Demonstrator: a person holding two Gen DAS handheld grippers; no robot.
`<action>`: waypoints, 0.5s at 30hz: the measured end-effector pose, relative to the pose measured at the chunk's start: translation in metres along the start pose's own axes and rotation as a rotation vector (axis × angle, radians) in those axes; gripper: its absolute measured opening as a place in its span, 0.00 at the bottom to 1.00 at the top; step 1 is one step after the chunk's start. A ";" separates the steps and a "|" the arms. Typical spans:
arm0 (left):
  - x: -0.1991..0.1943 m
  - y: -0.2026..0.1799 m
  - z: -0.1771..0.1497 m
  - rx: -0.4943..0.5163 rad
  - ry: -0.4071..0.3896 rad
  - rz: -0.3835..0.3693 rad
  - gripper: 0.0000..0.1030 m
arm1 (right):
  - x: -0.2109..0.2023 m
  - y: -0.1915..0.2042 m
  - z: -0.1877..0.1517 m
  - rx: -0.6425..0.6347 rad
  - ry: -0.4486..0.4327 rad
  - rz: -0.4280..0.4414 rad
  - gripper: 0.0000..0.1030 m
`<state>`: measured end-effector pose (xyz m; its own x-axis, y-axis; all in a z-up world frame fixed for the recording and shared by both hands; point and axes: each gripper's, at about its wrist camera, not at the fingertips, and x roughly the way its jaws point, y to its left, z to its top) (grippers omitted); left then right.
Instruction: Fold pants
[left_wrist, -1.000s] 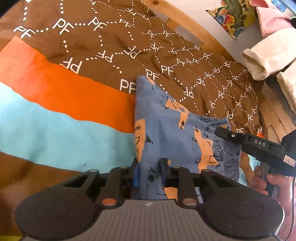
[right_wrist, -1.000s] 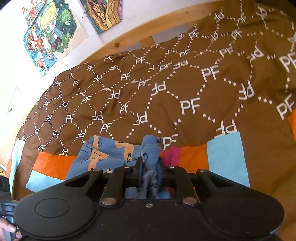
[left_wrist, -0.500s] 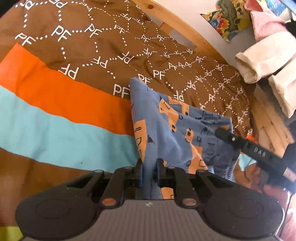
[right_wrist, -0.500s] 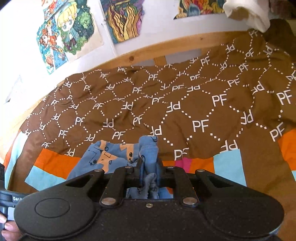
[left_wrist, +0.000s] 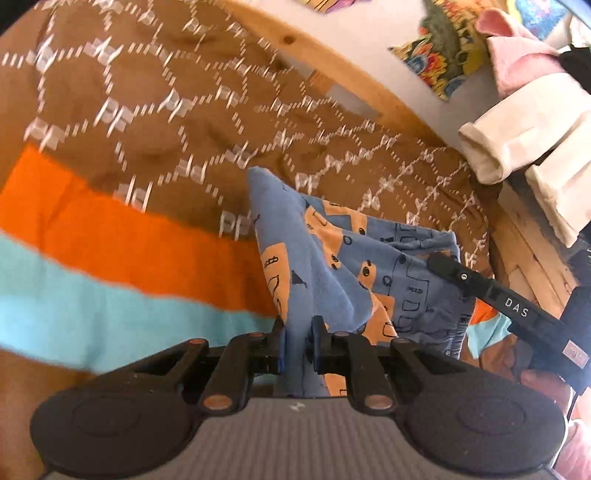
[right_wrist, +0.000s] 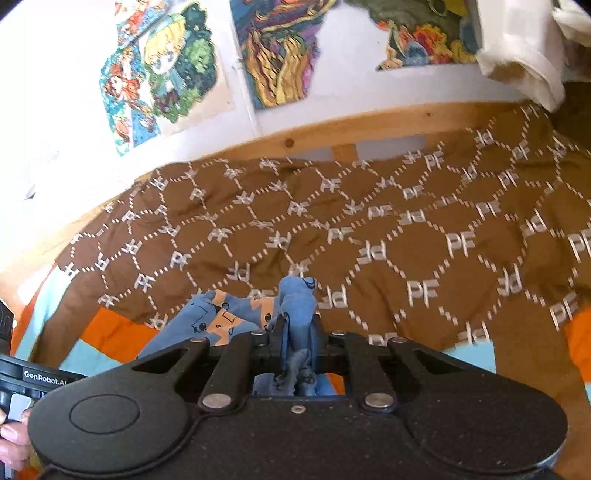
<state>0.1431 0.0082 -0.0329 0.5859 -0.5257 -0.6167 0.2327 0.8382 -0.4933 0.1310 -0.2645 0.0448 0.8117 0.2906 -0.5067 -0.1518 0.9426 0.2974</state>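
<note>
The pants (left_wrist: 332, 254) are blue with orange patches and dark drawings. They hang lifted above the bedspread. My left gripper (left_wrist: 297, 332) is shut on one bunched part of them. My right gripper (right_wrist: 297, 325) is shut on another bunched part of the pants (right_wrist: 295, 299). The right gripper's body also shows at the right of the left wrist view (left_wrist: 498, 291), against the pants' far edge. Fabric between the jaws hides the pads.
A brown "PF" patterned bedspread (right_wrist: 406, 236) with orange (left_wrist: 110, 221) and light blue stripes lies below. A wooden bed rail (right_wrist: 332, 129) runs along the poster wall. White and pink clothes (left_wrist: 517, 136) hang at the right.
Both grippers have risen with the pants and tilted up, so more wall and bed rail show. The pants hang narrower and more bunched. Both grips are unchanged.
</note>
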 end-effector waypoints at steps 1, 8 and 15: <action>-0.001 -0.002 0.005 0.004 -0.010 -0.002 0.14 | 0.001 0.000 0.005 -0.007 -0.009 0.008 0.10; 0.026 -0.010 0.068 -0.002 -0.111 -0.008 0.14 | 0.028 -0.010 0.067 -0.122 -0.075 0.019 0.10; 0.079 0.008 0.093 -0.037 -0.103 0.057 0.14 | 0.088 -0.040 0.104 -0.165 -0.036 -0.007 0.10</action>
<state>0.2633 -0.0130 -0.0284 0.6742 -0.4581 -0.5794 0.1689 0.8593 -0.4829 0.2666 -0.2940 0.0724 0.8322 0.2808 -0.4781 -0.2346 0.9596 0.1553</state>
